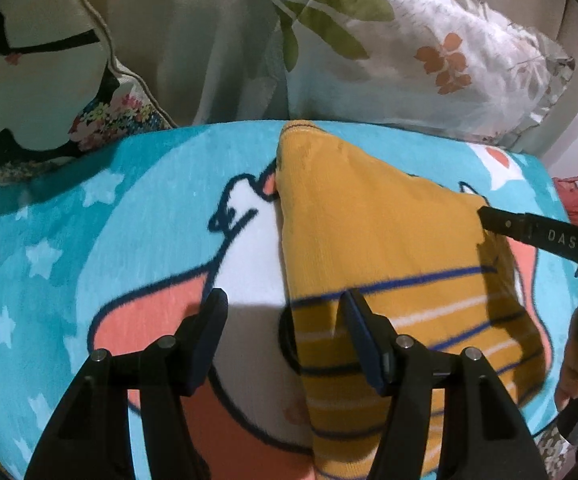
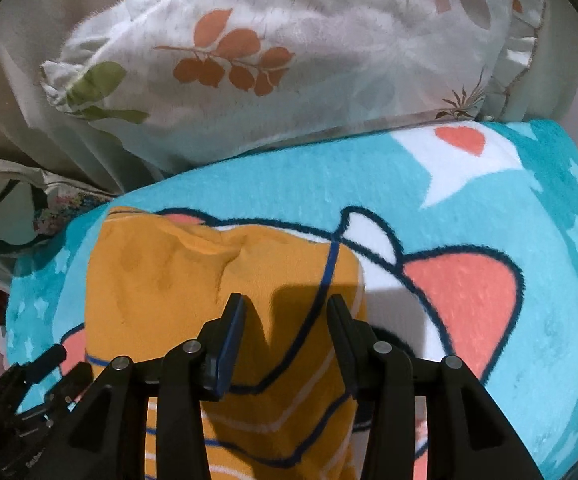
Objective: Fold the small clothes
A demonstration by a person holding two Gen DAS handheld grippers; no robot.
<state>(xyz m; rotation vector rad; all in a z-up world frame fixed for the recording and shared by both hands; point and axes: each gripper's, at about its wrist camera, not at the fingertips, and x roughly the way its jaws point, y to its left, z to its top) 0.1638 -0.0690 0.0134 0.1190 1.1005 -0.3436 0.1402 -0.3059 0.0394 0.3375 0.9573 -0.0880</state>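
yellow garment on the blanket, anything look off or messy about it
The yellow garment lies folded on the blue cartoon blanket, but a crease puckers its top layer near the far edge and its outline is lopsided. No stains or tears show. Both grippers hang open over it.

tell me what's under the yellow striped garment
The yellow garment lies on a turquoise cartoon blanket. Around it you can see the blanket's white and coral drawing; the part of the drawing beneath the cloth is covered.
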